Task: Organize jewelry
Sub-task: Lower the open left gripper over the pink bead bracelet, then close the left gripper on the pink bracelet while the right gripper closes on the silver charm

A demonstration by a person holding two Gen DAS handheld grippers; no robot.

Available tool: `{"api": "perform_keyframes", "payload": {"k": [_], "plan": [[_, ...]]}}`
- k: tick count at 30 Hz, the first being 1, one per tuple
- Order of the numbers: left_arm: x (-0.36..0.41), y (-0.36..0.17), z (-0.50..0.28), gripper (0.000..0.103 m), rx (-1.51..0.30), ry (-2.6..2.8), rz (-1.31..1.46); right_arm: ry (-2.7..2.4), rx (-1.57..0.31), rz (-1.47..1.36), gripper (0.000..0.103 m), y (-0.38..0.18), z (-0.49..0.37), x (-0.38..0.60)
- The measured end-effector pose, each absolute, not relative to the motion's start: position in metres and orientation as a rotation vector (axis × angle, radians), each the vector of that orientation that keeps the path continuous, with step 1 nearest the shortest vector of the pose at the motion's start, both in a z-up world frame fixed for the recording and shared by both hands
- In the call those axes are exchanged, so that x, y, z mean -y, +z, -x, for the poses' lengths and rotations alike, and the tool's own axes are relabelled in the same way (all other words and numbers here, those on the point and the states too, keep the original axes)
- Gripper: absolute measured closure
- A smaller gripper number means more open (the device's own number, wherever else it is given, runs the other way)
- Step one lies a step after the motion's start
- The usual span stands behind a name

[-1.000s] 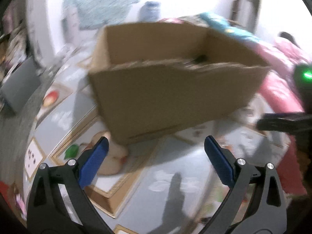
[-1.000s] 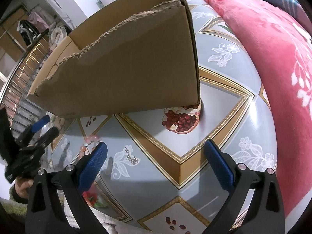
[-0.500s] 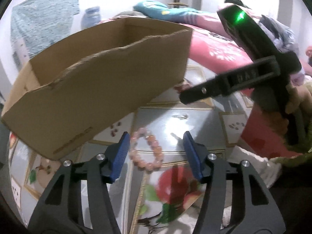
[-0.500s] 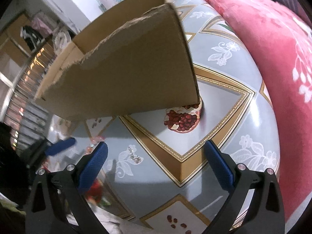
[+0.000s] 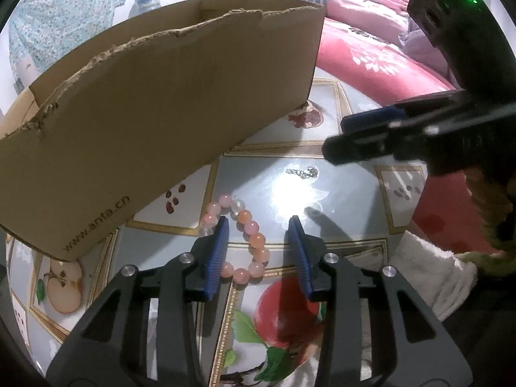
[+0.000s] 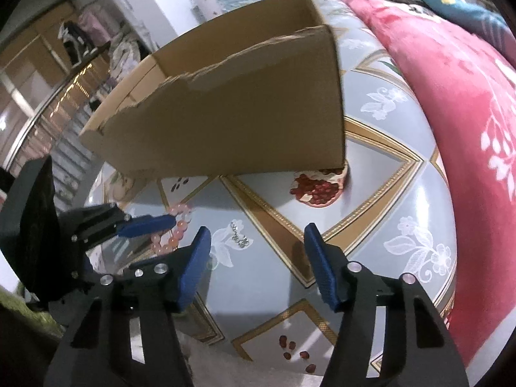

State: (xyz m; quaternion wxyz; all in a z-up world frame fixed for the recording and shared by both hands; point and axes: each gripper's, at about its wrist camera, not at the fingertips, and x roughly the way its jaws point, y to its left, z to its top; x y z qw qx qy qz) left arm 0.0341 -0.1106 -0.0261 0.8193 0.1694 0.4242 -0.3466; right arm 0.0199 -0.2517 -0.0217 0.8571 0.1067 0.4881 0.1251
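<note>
One bead bracelet (image 5: pixel 240 238) between left hand-held gripper (image 5: pixel 258 251) jaws

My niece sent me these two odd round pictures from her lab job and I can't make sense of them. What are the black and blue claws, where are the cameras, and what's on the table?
Each picture comes from a camera mounted on a hand-held claw, looking along its blue fingers. A person holds one claw in each hand.

The left claw has been closing around a pink bead bracelet without pinching it yet.

The right claw has also been narrowing, with nothing between its fingers.

On the patterned tablecloth lie a small silver chain and a torn cardboard box.
</note>
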Motion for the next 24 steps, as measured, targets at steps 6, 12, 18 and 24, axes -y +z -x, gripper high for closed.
{"api": "perform_keyframes", "payload": {"k": [6,12,18,24], "plan": [[0.109,-0.025,-0.041,0.076,-0.903,-0.727,-0.353,0.294,-1.017,-0.139,0.062,-0.022,-0.021,0.236],[0.101,-0.025,-0.044,0.088,-0.905,-0.712,-0.333,0.274,-1.024,-0.017,0.075,-0.029,-0.027,0.22],[0.098,-0.025,-0.045,0.09,-0.906,-0.706,-0.321,0.242,-1.022,0.072,0.091,-0.033,-0.03,0.212],[0.097,-0.025,-0.045,0.09,-0.904,-0.706,-0.314,0.254,-1.063,-0.053,0.1,-0.033,-0.032,0.229]]}}
